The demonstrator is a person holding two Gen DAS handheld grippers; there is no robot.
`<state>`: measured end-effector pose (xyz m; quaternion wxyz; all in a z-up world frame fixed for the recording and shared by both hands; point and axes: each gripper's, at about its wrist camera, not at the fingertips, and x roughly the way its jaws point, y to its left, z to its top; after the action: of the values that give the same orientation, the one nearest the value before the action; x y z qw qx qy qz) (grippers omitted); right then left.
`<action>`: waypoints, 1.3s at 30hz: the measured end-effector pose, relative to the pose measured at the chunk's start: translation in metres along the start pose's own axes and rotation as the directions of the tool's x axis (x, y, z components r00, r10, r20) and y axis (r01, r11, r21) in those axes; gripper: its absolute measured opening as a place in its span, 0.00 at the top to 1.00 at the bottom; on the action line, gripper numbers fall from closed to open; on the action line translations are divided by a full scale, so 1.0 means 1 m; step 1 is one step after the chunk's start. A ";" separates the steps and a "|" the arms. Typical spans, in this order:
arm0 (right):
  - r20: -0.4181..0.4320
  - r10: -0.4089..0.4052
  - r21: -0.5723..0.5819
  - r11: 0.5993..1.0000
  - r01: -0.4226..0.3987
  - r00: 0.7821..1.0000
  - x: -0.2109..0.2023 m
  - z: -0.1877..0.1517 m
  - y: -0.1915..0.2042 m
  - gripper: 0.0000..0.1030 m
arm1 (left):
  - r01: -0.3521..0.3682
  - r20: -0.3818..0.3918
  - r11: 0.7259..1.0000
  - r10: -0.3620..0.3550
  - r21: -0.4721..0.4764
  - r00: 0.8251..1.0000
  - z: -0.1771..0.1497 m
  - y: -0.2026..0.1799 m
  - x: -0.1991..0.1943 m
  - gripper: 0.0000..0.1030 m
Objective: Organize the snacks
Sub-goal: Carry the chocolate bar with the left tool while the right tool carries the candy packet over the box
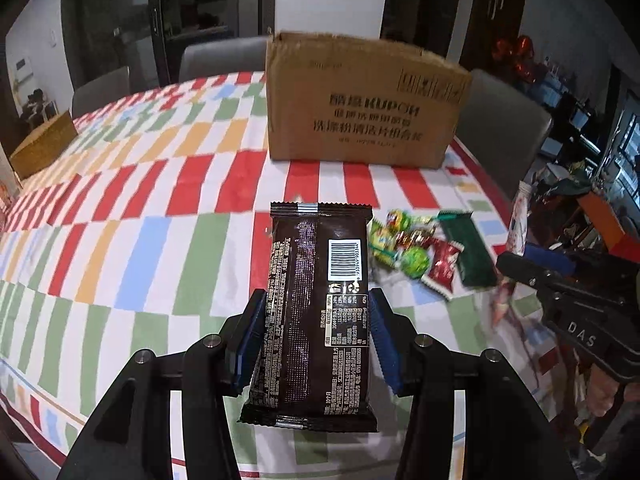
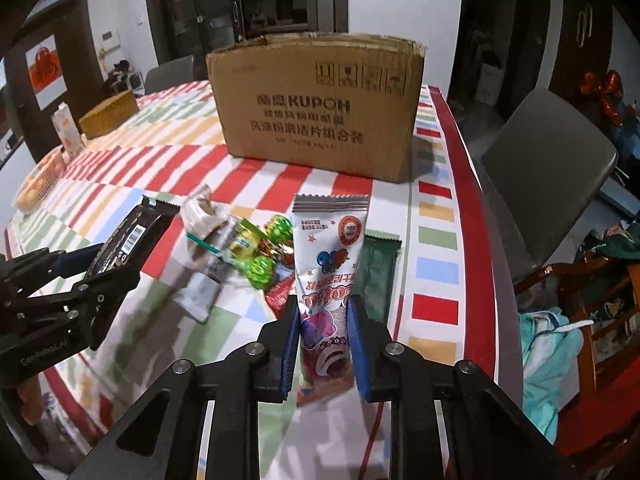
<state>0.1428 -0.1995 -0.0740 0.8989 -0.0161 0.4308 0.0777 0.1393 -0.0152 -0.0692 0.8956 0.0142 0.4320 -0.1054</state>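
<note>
My left gripper [image 1: 318, 300] is shut on a dark brown snack packet [image 1: 316, 312], held above the table with its barcode side up. My right gripper [image 2: 323, 308] is shut on a white and pink snack packet [image 2: 330, 264], also lifted. An open cardboard box [image 1: 360, 100] stands at the far side of the table, also in the right wrist view [image 2: 316, 108]. A pile of loose snacks [image 2: 256, 256] lies in front of the box: green round candies [image 1: 414, 262], a red packet [image 1: 442, 268], a dark green packet [image 1: 468, 248] and a grey wrapper [image 2: 204, 276].
The table has a striped colourful cloth [image 1: 160, 220]. A small brown box [image 1: 44, 148] sits at the far left. Grey chairs [image 2: 548, 176] stand around the table. A basket [image 2: 38, 184] and a carton [image 2: 66, 128] sit at the left edge.
</note>
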 end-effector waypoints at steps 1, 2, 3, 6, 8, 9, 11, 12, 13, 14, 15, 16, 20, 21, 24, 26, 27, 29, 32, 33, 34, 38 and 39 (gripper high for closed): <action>0.009 0.005 0.001 1.000 -0.005 1.000 -0.003 0.002 0.000 0.78 | 0.002 0.010 1.000 -0.002 0.000 1.000 0.002 0.000 -0.004 0.52; 0.017 0.009 0.002 1.000 -0.009 1.000 -0.006 0.003 0.001 0.80 | 0.004 0.017 1.000 -0.004 0.000 1.000 0.004 0.000 -0.006 0.52; 0.023 0.012 0.001 1.000 -0.012 1.000 -0.008 0.004 0.001 0.83 | 0.005 0.025 1.000 -0.005 0.001 1.000 0.006 -0.001 -0.009 0.52; 0.051 0.021 0.000 1.000 -0.021 0.998 -0.016 0.009 0.002 0.88 | 0.012 0.050 1.000 -0.012 0.001 0.999 0.011 -0.002 -0.016 0.52; 0.066 0.017 -0.004 1.000 -0.017 0.998 -0.019 0.011 0.003 0.90 | 0.015 0.058 1.000 -0.015 -0.001 0.998 0.013 -0.002 -0.018 0.52; 0.067 0.025 -0.002 1.000 -0.024 0.997 -0.019 0.012 0.003 0.90 | 0.017 0.064 1.000 -0.017 0.000 0.998 0.014 -0.003 -0.020 0.52; 0.074 0.032 0.002 0.999 -0.032 0.997 -0.021 0.013 0.004 0.90 | 0.019 0.078 1.000 -0.019 0.002 0.997 0.017 -0.004 -0.024 0.52; 0.079 0.034 0.000 0.999 -0.034 0.996 -0.023 0.014 0.005 0.91 | 0.020 0.085 1.000 -0.021 0.002 0.996 0.018 -0.004 -0.025 0.52; 0.086 0.035 -0.001 0.999 -0.035 0.996 -0.025 0.014 0.005 0.91 | 0.025 0.092 1.000 -0.025 0.002 0.995 0.020 -0.004 -0.027 0.52; 0.092 0.038 0.000 0.999 -0.038 0.995 -0.027 0.015 0.006 0.91 | 0.026 0.096 1.000 -0.027 0.004 0.995 0.021 -0.005 -0.028 0.52; 0.098 0.040 -0.001 0.999 -0.040 0.994 -0.029 0.016 0.006 0.91 | 0.028 0.103 1.000 -0.028 0.007 0.994 0.023 -0.006 -0.030 0.52; 0.105 0.041 -0.003 0.999 -0.041 0.994 -0.031 0.017 0.007 0.91 | 0.028 0.108 1.000 -0.028 0.008 0.994 0.024 -0.007 -0.031 0.52; 0.130 0.046 -0.012 0.999 -0.045 0.990 -0.038 0.023 0.007 0.91 | 0.029 0.129 0.999 -0.031 0.015 0.991 0.033 -0.010 -0.034 0.52; 0.138 0.046 -0.014 0.999 -0.044 0.989 -0.040 0.025 0.007 0.91 | 0.029 0.137 0.999 -0.031 0.019 0.990 0.036 -0.010 -0.035 0.52; 0.162 0.046 -0.023 0.999 -0.042 0.986 -0.044 0.033 0.008 0.91 | 0.028 0.156 0.999 -0.031 0.025 0.987 0.044 -0.010 -0.037 0.52; 0.185 0.046 -0.032 0.999 -0.041 0.982 -0.048 0.040 0.008 0.91 | 0.027 0.171 0.999 -0.032 0.029 0.985 0.050 -0.009 -0.039 0.52; 0.195 0.045 -0.036 0.999 -0.039 0.980 -0.049 0.044 0.009 0.91 | 0.025 0.180 0.999 -0.031 0.032 0.983 0.054 -0.009 -0.039 0.52; 0.219 0.042 -0.044 0.999 -0.033 0.975 -0.052 0.052 0.009 0.91 | 0.019 0.198 0.999 -0.026 0.037 0.980 0.061 -0.009 -0.040 0.52; 0.248 0.040 -0.049 0.998 -0.029 0.968 -0.054 0.065 0.009 0.91 | 0.014 0.225 0.999 -0.024 0.043 0.974 0.075 -0.008 -0.041 0.52; 0.254 0.043 -0.048 0.998 -0.031 0.966 -0.054 0.069 0.008 0.91 | 0.010 0.234 0.999 -0.021 0.048 0.972 0.080 -0.008 -0.042 0.52; 0.263 0.048 -0.045 0.998 -0.037 0.964 -0.054 0.076 0.007 0.91 | 0.006 0.244 0.999 -0.018 0.050 0.970 0.086 -0.008 -0.042 0.52; 0.307 0.043 -0.047 0.998 -0.030 0.951 -0.058 0.095 0.005 0.91 | 0.001 0.280 0.998 -0.016 0.055 0.960 0.110 -0.007 -0.044 0.52; 0.319 0.048 -0.045 0.998 -0.036 0.947 -0.060 0.102 0.004 0.91 | -0.001 0.287 0.998 -0.016 0.057 0.958 0.116 -0.007 -0.044 0.52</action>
<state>0.1841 -0.1928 0.0366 0.9546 -0.0114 0.2780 0.1067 0.2006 -0.0275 0.0378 0.9477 0.0223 0.2941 -0.1218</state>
